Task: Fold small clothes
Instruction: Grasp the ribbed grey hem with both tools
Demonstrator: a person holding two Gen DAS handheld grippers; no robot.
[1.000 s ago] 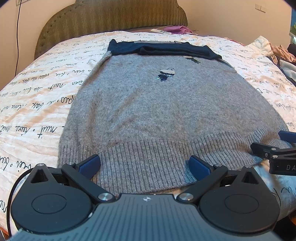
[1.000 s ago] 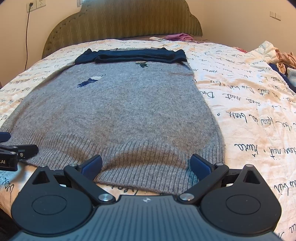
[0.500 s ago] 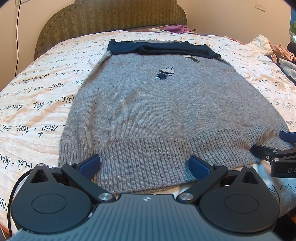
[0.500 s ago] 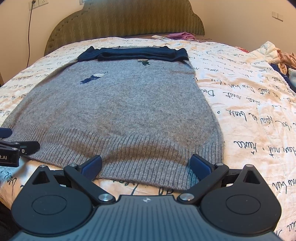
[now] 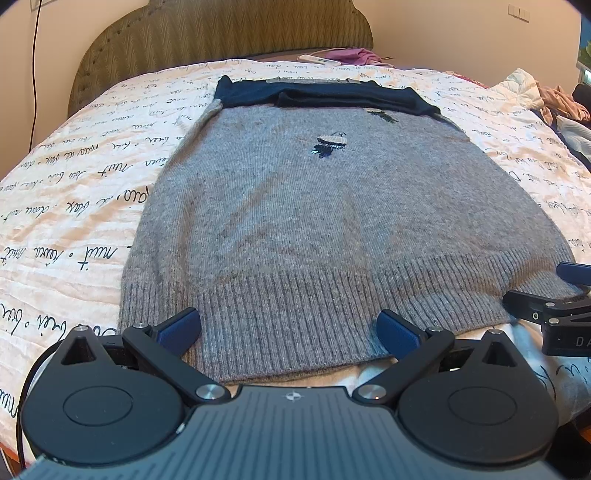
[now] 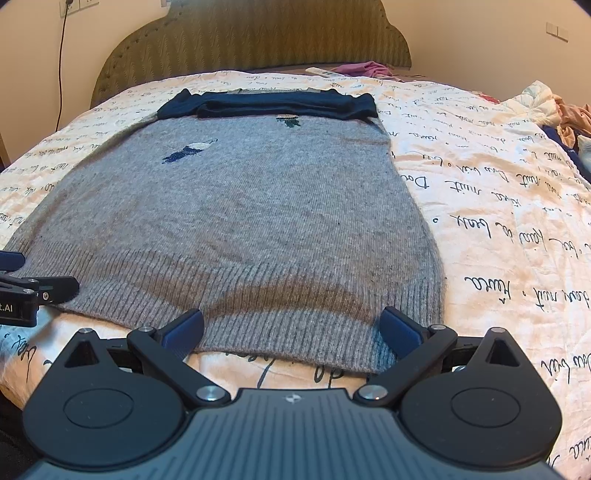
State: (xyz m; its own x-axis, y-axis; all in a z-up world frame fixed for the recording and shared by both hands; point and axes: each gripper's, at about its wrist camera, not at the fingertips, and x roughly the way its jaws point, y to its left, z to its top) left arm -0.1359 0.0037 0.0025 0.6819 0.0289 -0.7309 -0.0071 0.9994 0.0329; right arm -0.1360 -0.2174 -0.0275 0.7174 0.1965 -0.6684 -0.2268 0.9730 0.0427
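A grey knit sweater (image 5: 317, 221) (image 6: 240, 221) lies flat on the bed, ribbed hem toward me, with dark navy folded sleeves (image 5: 325, 96) (image 6: 269, 105) across its far end. My left gripper (image 5: 290, 328) stands open at the hem's left half, blue fingers spread just above the ribbing. My right gripper (image 6: 291, 328) is open too, over the hem's right corner. Each gripper shows at the edge of the other's view: the right one (image 5: 550, 314), the left one (image 6: 33, 291). Neither holds cloth.
The bed has a cream quilt with black handwriting print (image 5: 74, 206) (image 6: 498, 206) and a green padded headboard (image 5: 221, 33). A pile of loose clothes (image 5: 554, 107) lies at the right side. A white remote and purple cloth (image 6: 351, 69) sit near the headboard.
Both grippers have drawn back slightly toward me and a little upward. More quilt shows in front of the hem in the right wrist view. The sweater has not moved.
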